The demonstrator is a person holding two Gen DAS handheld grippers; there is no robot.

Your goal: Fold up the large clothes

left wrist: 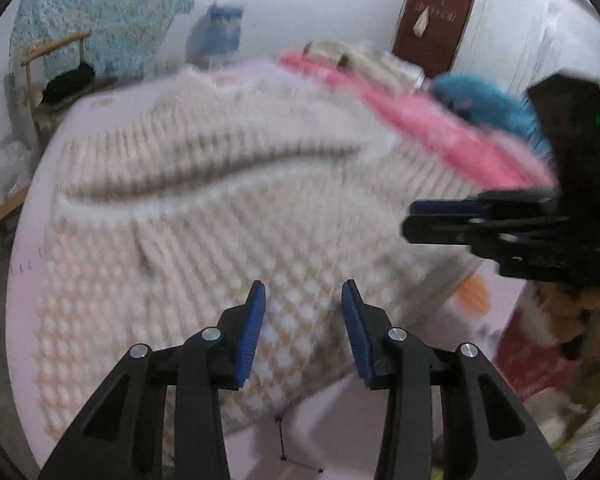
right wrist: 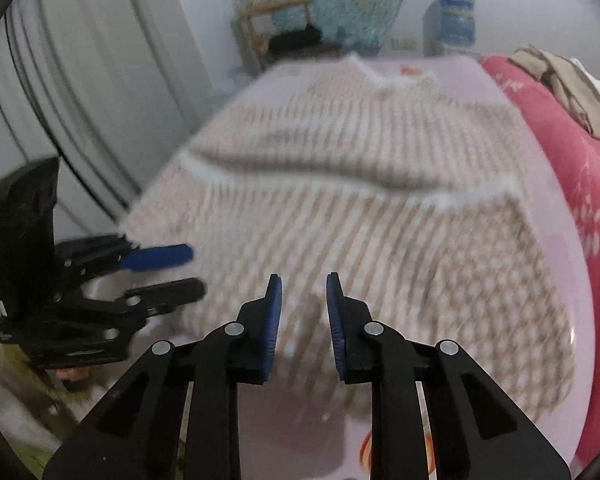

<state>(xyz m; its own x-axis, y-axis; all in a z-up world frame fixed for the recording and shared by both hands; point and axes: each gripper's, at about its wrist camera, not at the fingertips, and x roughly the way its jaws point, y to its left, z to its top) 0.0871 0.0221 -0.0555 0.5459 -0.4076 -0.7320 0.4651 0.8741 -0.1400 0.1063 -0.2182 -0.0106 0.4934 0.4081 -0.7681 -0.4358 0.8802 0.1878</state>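
1. The left gripper (left wrist: 303, 300) has its blue pads parted to a middling gap with nothing between them. They hang above the near hem of the sweater (left wrist: 228, 208), not touching the knit.
2. The right gripper (right wrist: 303, 294) has a narrower gap, also empty, and its pads hover over the same hem.
3. From either pair of fingers the sweater runs away toward 12 o'clock. Its long axis goes hem to collar, and a fold ridge crosses it from 9 to 3 o'clock.
4. The sweater lies flat on the pale lilac bed sheet (left wrist: 32, 320). A pink blanket (right wrist: 572, 152) is at 2 o'clock in the right view.
5. Both grippers tilt steeply down, side by side. Each sees the other at its inner edge, so neither is clearly nearer the hem.
6. I judge the next move is a grasp of the hem corners.
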